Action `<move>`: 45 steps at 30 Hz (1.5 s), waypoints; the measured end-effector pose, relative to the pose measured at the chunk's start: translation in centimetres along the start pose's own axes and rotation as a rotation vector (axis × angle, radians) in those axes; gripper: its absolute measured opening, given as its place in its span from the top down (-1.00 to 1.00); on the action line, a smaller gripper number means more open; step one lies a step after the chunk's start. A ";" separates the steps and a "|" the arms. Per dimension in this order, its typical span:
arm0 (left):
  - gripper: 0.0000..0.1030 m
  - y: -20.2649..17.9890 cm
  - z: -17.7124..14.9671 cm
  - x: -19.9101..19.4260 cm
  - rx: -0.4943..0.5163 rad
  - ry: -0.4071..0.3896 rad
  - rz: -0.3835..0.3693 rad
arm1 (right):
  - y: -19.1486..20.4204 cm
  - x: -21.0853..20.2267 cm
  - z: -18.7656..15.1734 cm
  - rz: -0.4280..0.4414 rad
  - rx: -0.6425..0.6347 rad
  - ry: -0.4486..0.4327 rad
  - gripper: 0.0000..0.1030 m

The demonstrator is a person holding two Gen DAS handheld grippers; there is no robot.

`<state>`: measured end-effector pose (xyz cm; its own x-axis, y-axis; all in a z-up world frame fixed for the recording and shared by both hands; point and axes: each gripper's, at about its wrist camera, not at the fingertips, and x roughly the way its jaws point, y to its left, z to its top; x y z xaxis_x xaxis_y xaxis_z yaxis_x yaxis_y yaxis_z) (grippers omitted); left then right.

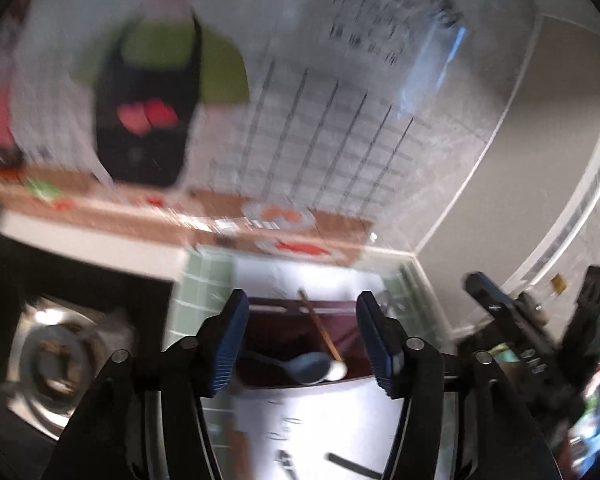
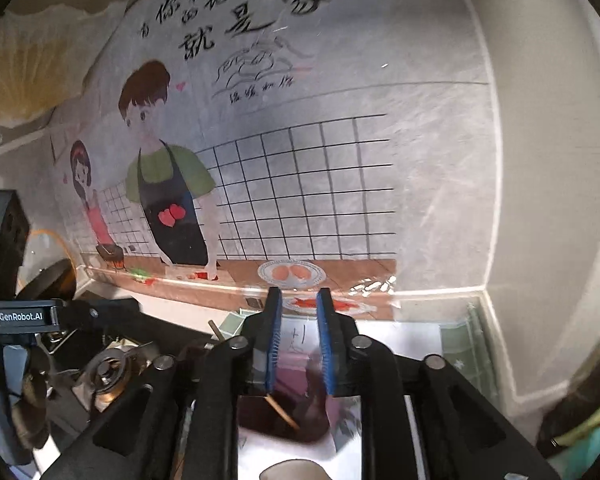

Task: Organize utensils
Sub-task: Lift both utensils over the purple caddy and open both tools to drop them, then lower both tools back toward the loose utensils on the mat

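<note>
A dark red tray lies on white paper straight ahead of my left gripper. In it lie a grey-blue spoon and a thin wooden-handled utensil. The left jaws stand wide open with nothing between the pads. In the right wrist view the same tray lies below my right gripper, with a wooden stick in it. The right jaws stand apart by a narrow gap and hold nothing. Each gripper shows in the other's view: the right gripper and the left gripper.
A steel basin sits at the left. A stove burner lies left of the tray. Two dark utensils lie on the near paper. A wall with a cartoon mural closes the back, and a corner the right.
</note>
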<state>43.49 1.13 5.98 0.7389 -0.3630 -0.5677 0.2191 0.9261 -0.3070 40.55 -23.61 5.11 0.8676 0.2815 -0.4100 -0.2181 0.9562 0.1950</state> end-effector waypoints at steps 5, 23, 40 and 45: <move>-0.35 0.2 -3.8 -3.9 0.090 -0.057 0.077 | 0.4 -3.4 -1.8 -0.006 -0.032 0.076 0.55; -0.42 5.7 -17.5 -4.0 0.000 0.238 0.126 | 4.2 -6.3 -18.9 0.141 -0.544 0.577 0.57; -0.43 5.0 -19.3 -2.9 -0.053 0.318 0.075 | -4.3 -3.3 -19.5 -0.022 -0.054 0.662 0.50; -0.43 5.1 -19.1 -2.4 -0.073 0.325 0.063 | -1.1 -4.4 -20.2 0.138 -0.061 0.699 0.49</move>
<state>30.66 4.78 -8.86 0.5050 -0.3299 -0.7976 0.1244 0.9422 -0.3110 27.98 -24.26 -11.32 0.3455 0.3659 -0.8641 -0.3473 0.9053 0.2444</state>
